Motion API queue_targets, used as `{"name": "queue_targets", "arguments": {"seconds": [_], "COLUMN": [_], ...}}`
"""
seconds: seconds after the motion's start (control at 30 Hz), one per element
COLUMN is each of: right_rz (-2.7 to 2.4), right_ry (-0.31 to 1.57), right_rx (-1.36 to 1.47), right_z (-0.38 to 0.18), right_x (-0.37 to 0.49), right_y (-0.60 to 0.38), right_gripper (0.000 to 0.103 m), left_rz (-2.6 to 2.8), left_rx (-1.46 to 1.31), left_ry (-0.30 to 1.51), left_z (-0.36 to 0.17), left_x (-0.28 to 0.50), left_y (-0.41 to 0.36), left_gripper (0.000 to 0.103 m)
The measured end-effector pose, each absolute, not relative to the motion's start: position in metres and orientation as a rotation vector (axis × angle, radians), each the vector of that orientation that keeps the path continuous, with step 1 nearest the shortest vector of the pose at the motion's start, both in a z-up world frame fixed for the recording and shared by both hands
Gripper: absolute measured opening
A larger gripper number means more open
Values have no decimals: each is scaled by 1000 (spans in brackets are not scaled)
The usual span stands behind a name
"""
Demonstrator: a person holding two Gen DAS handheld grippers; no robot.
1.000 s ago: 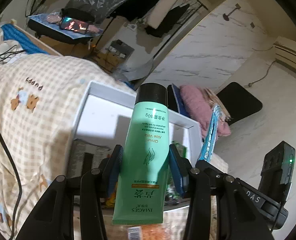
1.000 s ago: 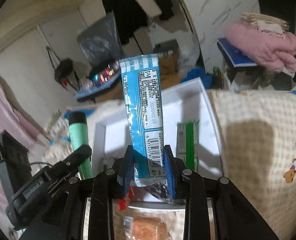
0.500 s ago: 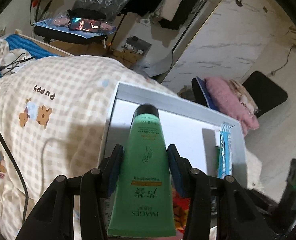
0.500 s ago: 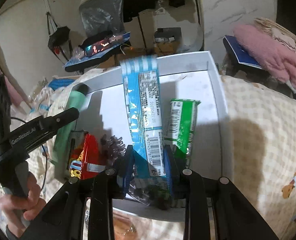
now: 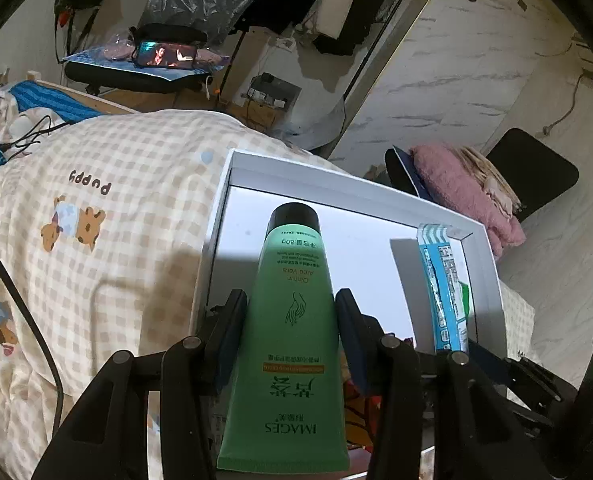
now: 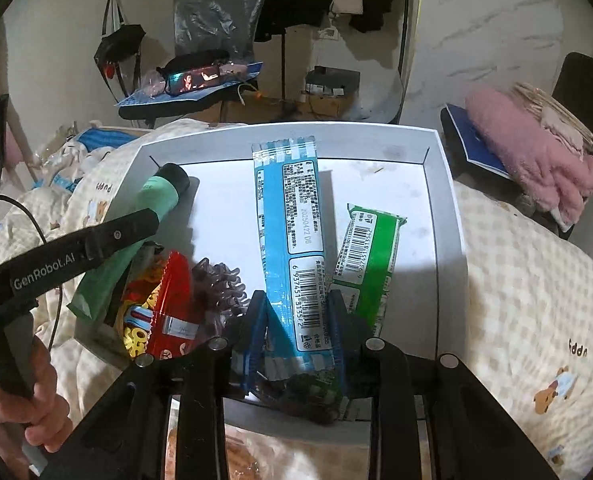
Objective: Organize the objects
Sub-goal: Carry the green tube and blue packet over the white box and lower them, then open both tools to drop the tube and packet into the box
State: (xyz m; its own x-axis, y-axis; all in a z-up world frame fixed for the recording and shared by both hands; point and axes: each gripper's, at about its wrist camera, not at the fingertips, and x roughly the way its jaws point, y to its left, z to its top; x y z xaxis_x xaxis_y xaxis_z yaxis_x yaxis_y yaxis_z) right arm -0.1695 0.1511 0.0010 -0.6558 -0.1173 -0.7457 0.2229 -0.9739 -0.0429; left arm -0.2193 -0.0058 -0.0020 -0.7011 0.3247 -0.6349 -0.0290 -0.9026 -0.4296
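2 grippers now lower over white tray: left gripper pinching green tube marked "IMAGES", "Aloe Vera"; right gripper pinching blue packet, dated 20250422.

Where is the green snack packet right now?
In the right wrist view the green snack packet lies flat in the white box, near its right wall, just right of the blue packet held by the right gripper.
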Motion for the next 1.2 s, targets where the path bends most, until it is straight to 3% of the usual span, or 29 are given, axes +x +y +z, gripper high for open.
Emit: {"name": "queue_targets", "arguments": {"seconds": [0.53,0.6,0.73,0.87,1.1,1.17,1.2], "right_rz": [-2641,-2640,-2636,-2646,-2633,-2645,-2653], "right_ry": [239,239,210,220,160,145,137], "right_rx": [1205,1203,1171,1124,1057,1007,970], "right_z": [-1,-1,2,9,29,40,46], "right_x": [-170,-170,-168,-163,-155,-148,-143], "right_y": [139,139,140,136,138,140,141], "right_gripper": [31,31,61,61,62,91,95], "left_rz": [2715,2706,2727,2735,2784,2777,2780], "left_rx": [-1230,-1219,-1176,-1151,-1044,-997,-971], "left_ry": [-415,-431,-428,-423,-421,-441,-448], "left_z": [4,5,11,19,50,61,68], "left_x": [-222,-221,-216,-212,-193,-186,-183], "left_y": [9,8,5,3,-7,-10,-12], "left_gripper": [49,54,63,72,72,75,79]}}
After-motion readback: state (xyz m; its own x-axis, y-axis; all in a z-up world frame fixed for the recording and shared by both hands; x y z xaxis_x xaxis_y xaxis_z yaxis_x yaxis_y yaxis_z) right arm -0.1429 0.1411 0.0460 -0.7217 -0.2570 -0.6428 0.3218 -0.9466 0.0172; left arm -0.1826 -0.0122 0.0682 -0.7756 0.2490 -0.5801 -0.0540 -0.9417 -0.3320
